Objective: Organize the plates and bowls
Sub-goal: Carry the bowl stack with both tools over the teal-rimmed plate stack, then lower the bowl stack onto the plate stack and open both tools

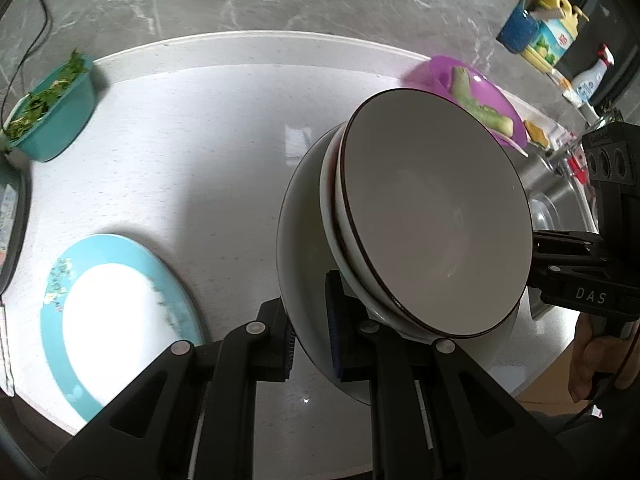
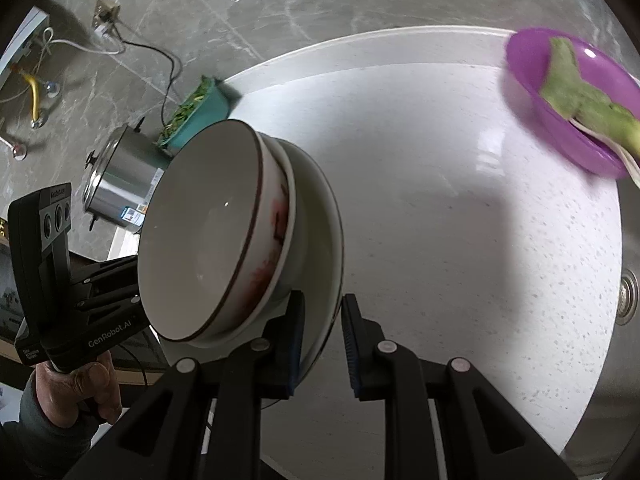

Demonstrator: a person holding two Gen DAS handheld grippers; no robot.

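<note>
A white plate (image 1: 304,248) with a dark rim carries two nested bowls and hangs tilted above the counter. The top bowl (image 1: 436,220) is cream with a brown rim. The bowl under it (image 2: 276,232) shows red marks on its side. My left gripper (image 1: 312,344) is shut on the plate's near rim. My right gripper (image 2: 320,344) clamps the opposite rim of the same plate (image 2: 320,232). A blue-rimmed plate (image 1: 120,320) lies flat on the counter at lower left.
A purple bowl (image 1: 472,92) holding a green vegetable sits by the sink (image 2: 624,300). A teal tub of greens (image 1: 52,116) and a steel pot (image 2: 120,184) stand at the counter's far left. Soap bottles (image 1: 552,36) line the back right.
</note>
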